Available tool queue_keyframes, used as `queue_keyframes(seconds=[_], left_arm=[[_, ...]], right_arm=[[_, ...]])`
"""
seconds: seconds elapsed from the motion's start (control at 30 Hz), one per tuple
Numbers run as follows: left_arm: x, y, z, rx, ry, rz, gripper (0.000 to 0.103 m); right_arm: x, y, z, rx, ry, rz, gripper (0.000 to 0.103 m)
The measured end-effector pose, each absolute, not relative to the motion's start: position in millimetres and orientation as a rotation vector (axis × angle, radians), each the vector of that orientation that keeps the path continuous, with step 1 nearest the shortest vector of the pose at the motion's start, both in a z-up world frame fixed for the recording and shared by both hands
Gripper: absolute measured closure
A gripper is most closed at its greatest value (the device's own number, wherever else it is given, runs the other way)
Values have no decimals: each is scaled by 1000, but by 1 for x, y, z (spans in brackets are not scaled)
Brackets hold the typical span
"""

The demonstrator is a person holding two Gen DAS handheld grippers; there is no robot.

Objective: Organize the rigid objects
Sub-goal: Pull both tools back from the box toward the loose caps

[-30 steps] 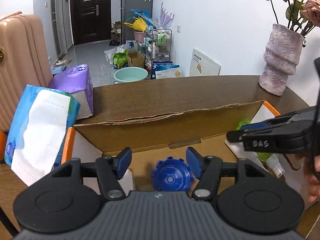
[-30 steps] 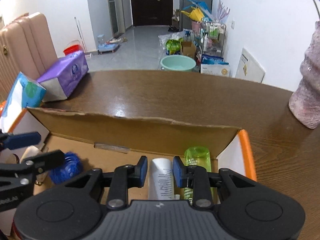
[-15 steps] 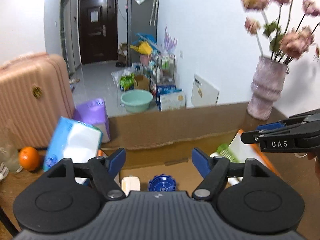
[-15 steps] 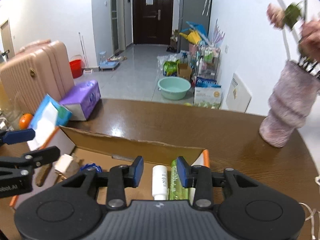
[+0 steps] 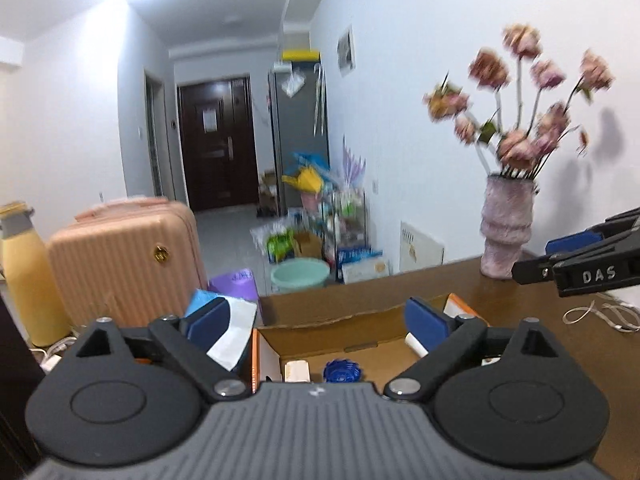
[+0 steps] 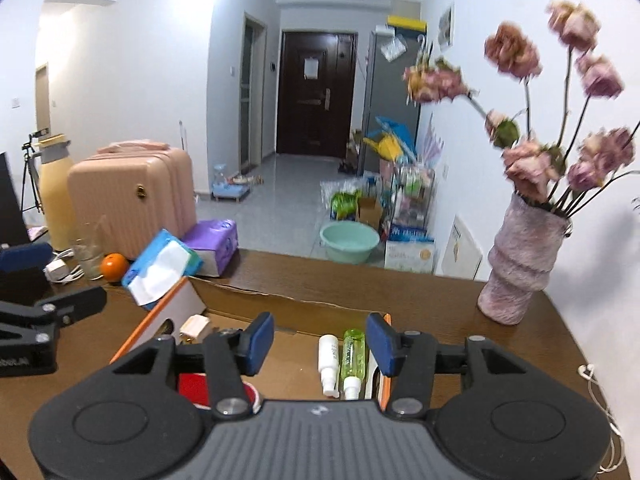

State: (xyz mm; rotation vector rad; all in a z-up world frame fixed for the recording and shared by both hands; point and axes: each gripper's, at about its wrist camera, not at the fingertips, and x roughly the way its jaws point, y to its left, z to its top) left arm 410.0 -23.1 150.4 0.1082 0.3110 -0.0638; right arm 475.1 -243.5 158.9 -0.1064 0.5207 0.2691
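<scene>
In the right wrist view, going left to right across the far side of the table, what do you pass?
Orange → blue tissue pack → purple tissue pack → pink vase.

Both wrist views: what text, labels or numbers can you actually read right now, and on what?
"DAS": on the side of the right gripper, seen from the left wrist view.
White bottle and green bottle in the cardboard box: label print too small to read.
Purple tissue pack: printing blurred.
Paper on the dark door: unreadable.
Left gripper: lettering cut off, unreadable.
</scene>
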Motion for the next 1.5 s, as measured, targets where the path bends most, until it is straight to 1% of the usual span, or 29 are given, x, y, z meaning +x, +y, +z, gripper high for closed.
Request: queue_keyframes(seconds=[0.1, 0.17, 0.23, 0.3, 0.43, 0.53, 0.6, 0.67, 0.8, 0.93, 1.03, 1.17, 1.5], left_arm=[[369, -22, 154, 101, 243, -61, 3], [338, -21, 153, 102, 188, -57, 0], [312, -20, 148, 100, 153, -46, 0], [286, -20, 139, 100, 139, -42, 0], [234, -21, 121, 114, 104, -19, 0], [198, -18, 108, 99, 93, 0, 0], [175, -14, 99, 64, 94, 7, 0], [154, -12, 89, 27, 107, 22, 0], [116, -14, 63, 14, 133, 65, 0], [96, -22, 42, 50, 175, 41, 0], [102, -22, 27, 53, 226, 46, 0], [114, -15, 13, 17, 285, 74, 0], [144, -14, -16, 20, 390, 71, 0]], right_arm=[[439, -243, 161, -118, 454, 272, 51], [411, -245, 161, -123, 406, 280, 46], [382, -246, 159, -125, 355, 289, 42], [355, -248, 152, -126, 318, 296, 41], [304, -251, 132, -122, 290, 315, 30], [265, -254, 117, -135, 262, 319, 27], [238, -256, 108, -136, 238, 315, 24], [215, -259, 99, -107, 218, 317, 16], [175, -266, 73, -10, 219, 314, 16], [141, -267, 47, 10, 247, 303, 15], [132, -272, 35, -3, 266, 313, 13], [139, -280, 22, -15, 302, 230, 13], [169, -276, -9, -11, 395, 239, 13]])
